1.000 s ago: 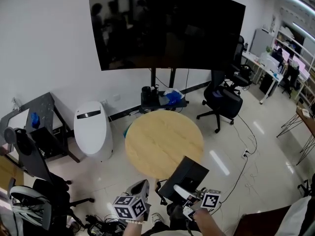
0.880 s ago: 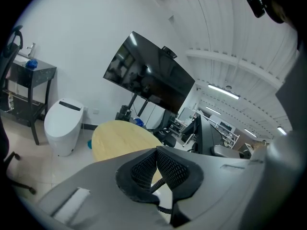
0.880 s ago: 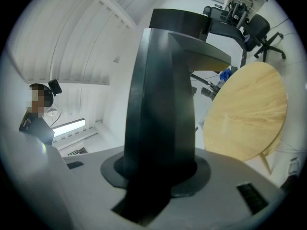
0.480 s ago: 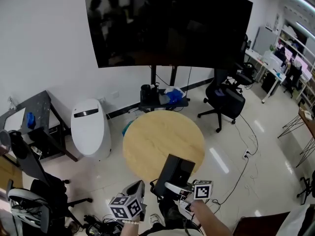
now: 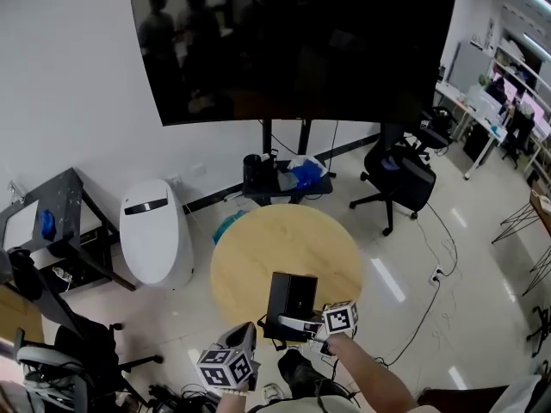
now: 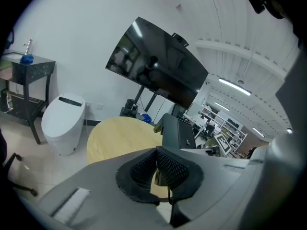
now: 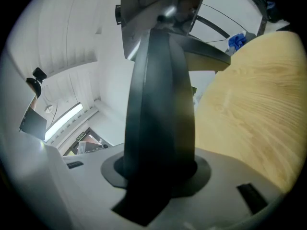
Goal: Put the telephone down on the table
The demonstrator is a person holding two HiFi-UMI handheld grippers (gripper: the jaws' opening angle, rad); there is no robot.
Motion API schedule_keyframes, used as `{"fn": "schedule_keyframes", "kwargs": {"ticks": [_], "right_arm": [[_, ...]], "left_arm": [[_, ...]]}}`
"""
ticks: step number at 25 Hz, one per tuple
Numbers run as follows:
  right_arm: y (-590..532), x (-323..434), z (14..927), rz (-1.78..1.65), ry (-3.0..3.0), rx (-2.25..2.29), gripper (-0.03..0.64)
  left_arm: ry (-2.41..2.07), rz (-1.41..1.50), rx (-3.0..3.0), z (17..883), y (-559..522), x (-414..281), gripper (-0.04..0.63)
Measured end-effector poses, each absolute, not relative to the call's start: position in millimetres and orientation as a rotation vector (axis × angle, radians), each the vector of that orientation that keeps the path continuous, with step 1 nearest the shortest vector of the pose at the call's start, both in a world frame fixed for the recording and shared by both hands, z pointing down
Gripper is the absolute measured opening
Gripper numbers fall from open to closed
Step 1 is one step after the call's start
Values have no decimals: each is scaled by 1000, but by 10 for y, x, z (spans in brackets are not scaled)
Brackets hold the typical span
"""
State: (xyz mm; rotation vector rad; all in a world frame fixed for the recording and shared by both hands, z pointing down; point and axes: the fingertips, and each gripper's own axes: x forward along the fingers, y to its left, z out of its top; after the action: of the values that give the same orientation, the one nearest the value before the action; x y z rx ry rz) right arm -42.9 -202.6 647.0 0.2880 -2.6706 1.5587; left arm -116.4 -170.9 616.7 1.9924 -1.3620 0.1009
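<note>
The black telephone (image 5: pixel 290 304) stands on edge over the near rim of the round wooden table (image 5: pixel 284 235), and I cannot tell whether it touches the top. My right gripper (image 5: pixel 300 323) is shut on its near end, and the phone's dark body (image 7: pixel 160 104) fills the middle of the right gripper view, with the tabletop (image 7: pixel 254 104) to the right. My left gripper (image 5: pixel 244 334) hangs lower left of the table's near edge, its pads together with nothing between them. In the left gripper view, the left gripper (image 6: pixel 156 163) faces the table (image 6: pixel 115 135) and the telephone (image 6: pixel 180 133).
A large dark screen (image 5: pixel 293 41) on a stand rises behind the table. A white rounded appliance (image 5: pixel 155 235) sits left of the table, a black office chair (image 5: pixel 400 179) at right, a dark metal bench (image 5: pixel 52 222) at far left. Cables (image 5: pixel 422 308) trail on the floor.
My right gripper has carried the telephone forward and down, from before the table to over its near rim. The left gripper has shifted a little forward and lower.
</note>
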Motion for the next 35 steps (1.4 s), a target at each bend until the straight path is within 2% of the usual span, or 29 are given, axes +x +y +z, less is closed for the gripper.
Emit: {"fn": "schedule_keyframes", "kwargs": {"ticks": [19,35], "right_arm": [[-3053,-345,7500,1623,-2436,200,160],[-3243,-373,7855,1630,-2373,113,161]], "left_arm": [[-1302,205,1888,6697,-2314,-836,-15],[-1290,225,1861,6791,-2467,-720,-15]]}}
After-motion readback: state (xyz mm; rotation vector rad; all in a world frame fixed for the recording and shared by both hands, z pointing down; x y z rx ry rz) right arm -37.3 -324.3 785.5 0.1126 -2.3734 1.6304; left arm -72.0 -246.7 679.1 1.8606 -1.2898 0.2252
